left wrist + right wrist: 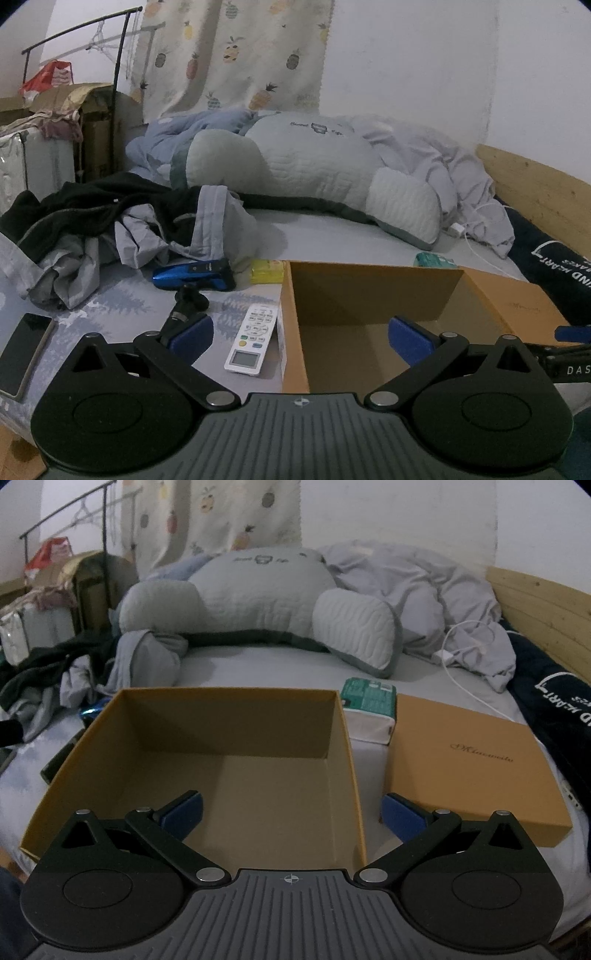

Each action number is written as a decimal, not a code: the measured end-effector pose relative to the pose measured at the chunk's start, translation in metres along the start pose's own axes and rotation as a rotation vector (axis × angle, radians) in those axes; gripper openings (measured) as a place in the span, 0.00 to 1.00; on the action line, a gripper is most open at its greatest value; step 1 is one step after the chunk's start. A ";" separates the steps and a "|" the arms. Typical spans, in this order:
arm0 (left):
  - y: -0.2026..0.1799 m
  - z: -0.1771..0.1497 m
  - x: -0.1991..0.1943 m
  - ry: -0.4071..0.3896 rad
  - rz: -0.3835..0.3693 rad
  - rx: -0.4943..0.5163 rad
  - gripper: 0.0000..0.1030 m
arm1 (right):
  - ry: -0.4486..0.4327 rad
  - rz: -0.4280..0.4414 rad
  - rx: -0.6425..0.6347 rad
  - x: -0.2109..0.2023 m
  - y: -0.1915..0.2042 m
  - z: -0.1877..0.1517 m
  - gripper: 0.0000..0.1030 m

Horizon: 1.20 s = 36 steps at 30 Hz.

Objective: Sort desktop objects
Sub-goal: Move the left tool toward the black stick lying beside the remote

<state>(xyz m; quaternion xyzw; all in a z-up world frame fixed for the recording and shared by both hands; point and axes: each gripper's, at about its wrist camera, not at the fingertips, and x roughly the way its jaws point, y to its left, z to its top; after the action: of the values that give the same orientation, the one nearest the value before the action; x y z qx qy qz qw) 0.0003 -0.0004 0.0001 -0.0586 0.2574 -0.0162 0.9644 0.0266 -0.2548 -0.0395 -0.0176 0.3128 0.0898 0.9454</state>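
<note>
With both your left gripper (300,334) and right gripper (291,810) spread wide and holding nothing, the remote (252,339) leaning against the empty box (207,775) on the bed could slip when pinched.

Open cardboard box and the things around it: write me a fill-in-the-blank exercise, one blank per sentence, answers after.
1. The open cardboard box holds ____.
2. The white remote control lies on the box's ____ side.
3. The box lid lies flat on the box's ____ side.
4. Both the left tongs and the right tongs are ____.

Answers: nothing; left; right; open
</note>
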 end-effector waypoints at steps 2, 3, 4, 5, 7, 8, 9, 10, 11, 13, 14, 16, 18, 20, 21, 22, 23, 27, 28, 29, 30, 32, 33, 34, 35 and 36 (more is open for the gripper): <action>-0.001 0.001 0.001 0.001 -0.001 0.005 1.00 | 0.000 0.000 0.000 0.000 0.001 0.000 1.00; -0.001 0.001 0.001 0.001 -0.001 0.007 1.00 | 0.000 0.000 0.000 -0.001 0.000 -0.001 1.00; -0.002 0.001 0.001 0.002 -0.001 0.009 1.00 | 0.000 0.000 -0.001 -0.001 0.000 -0.002 1.00; -0.002 0.001 0.001 0.002 -0.001 0.011 1.00 | 0.001 -0.001 -0.004 0.000 0.001 -0.002 1.00; -0.003 0.002 0.002 0.003 -0.002 0.016 1.00 | 0.002 -0.002 -0.006 -0.001 0.001 -0.002 1.00; -0.002 0.002 0.001 0.004 -0.002 0.018 1.00 | 0.001 -0.002 -0.007 -0.002 0.001 -0.002 1.00; -0.001 0.001 0.000 0.005 -0.001 0.021 1.00 | 0.001 -0.002 -0.007 -0.003 0.001 -0.002 1.00; -0.001 0.000 0.000 0.006 -0.001 0.022 1.00 | 0.001 -0.001 -0.008 -0.004 0.001 -0.002 1.00; -0.001 0.000 0.000 0.008 0.000 0.022 1.00 | 0.003 -0.001 -0.009 -0.003 0.002 -0.001 1.00; 0.000 0.001 0.000 0.008 -0.001 0.020 1.00 | 0.006 0.000 -0.013 -0.002 0.002 0.000 1.00; 0.000 0.003 -0.003 0.008 -0.001 0.020 1.00 | 0.006 0.000 -0.015 -0.002 0.003 0.000 1.00; 0.001 0.004 -0.002 0.007 -0.001 0.019 1.00 | 0.007 0.001 -0.017 -0.002 0.003 0.000 1.00; 0.003 0.004 0.000 0.008 0.000 0.019 1.00 | 0.007 0.002 -0.017 -0.002 0.003 0.000 1.00; 0.006 0.005 0.003 0.010 -0.003 0.020 1.00 | 0.005 0.005 -0.017 -0.003 0.003 0.000 1.00; 0.007 0.006 0.005 0.011 -0.003 0.020 1.00 | 0.006 0.007 -0.018 -0.002 0.003 0.001 1.00; 0.009 0.006 0.007 0.012 -0.003 0.021 1.00 | 0.006 0.010 -0.019 -0.002 0.003 0.001 1.00; 0.002 0.001 -0.001 0.002 0.001 0.026 1.00 | 0.008 0.012 -0.021 -0.002 0.004 0.002 1.00; 0.004 0.000 -0.003 -0.003 -0.001 0.043 1.00 | 0.012 0.030 -0.025 -0.001 0.009 0.004 1.00; 0.002 -0.001 -0.005 -0.006 0.002 0.050 1.00 | 0.010 0.037 -0.026 -0.001 0.011 0.005 1.00; 0.003 -0.001 -0.005 -0.010 0.007 0.056 1.00 | 0.008 0.044 -0.028 -0.001 0.013 0.006 1.00; 0.005 -0.001 -0.005 -0.014 0.012 0.062 1.00 | 0.004 0.053 -0.031 -0.002 0.016 0.007 1.00; 0.007 -0.001 -0.005 -0.022 0.023 0.073 1.00 | -0.001 0.074 -0.041 -0.003 0.022 0.008 1.00; 0.010 -0.001 -0.004 -0.020 0.027 0.073 1.00 | -0.002 0.085 -0.047 -0.004 0.026 0.008 1.00; 0.012 -0.001 -0.003 -0.016 0.032 0.072 1.00 | -0.002 0.093 -0.054 -0.004 0.028 0.009 1.00; 0.014 -0.001 -0.002 -0.013 0.036 0.071 1.00 | -0.002 0.101 -0.061 -0.004 0.030 0.009 1.00; 0.016 -0.001 -0.001 -0.009 0.040 0.069 1.00 | -0.002 0.110 -0.069 -0.005 0.032 0.009 1.00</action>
<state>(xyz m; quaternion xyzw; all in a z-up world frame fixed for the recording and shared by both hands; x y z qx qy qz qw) -0.0009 0.0157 -0.0017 -0.0200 0.2533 -0.0054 0.9672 0.0222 -0.2229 -0.0288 -0.0327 0.3090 0.1520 0.9382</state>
